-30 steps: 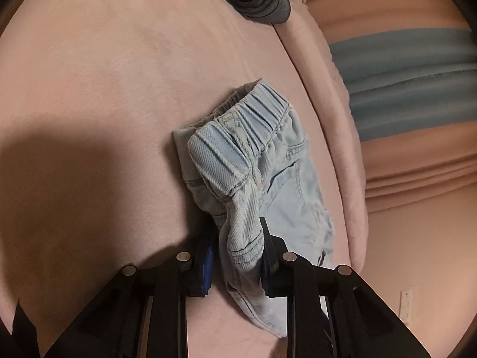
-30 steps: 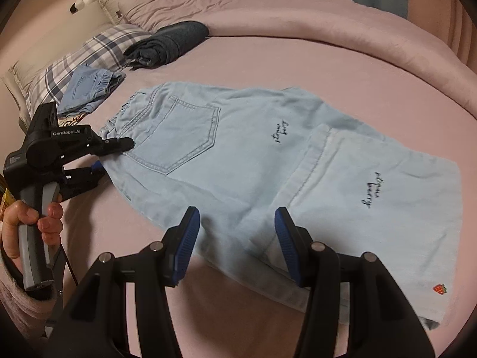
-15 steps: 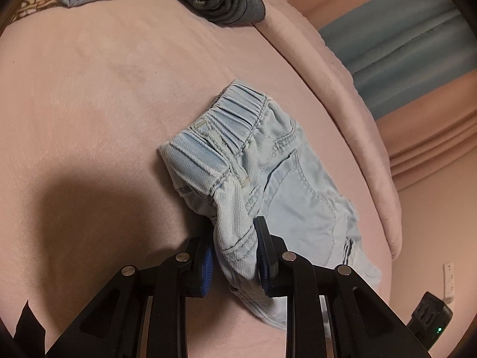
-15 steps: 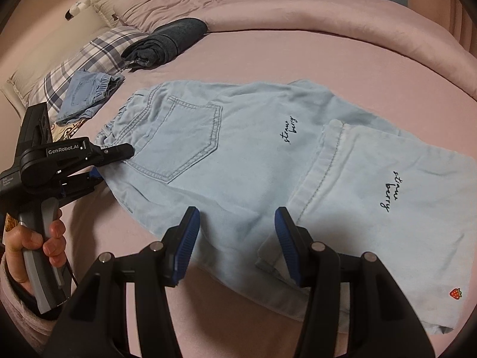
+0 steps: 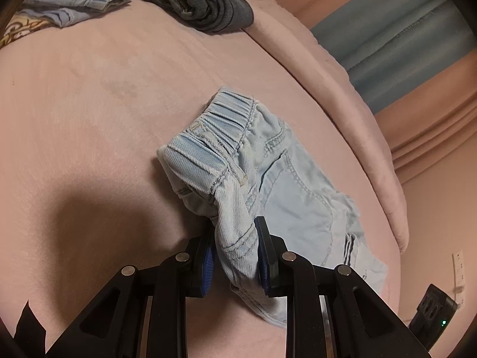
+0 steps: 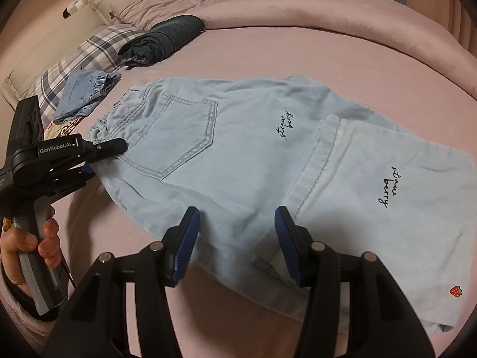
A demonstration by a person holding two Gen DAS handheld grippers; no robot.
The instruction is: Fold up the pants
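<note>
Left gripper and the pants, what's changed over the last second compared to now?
The left gripper, shut on the waistband corner of the light blue pants, has lifted and rolled a little, raising that corner off the pink bed. Nothing was taken hold of or let go. The right gripper stays open over the near edge of the pants; the folded dark garment is unmoved.
</note>
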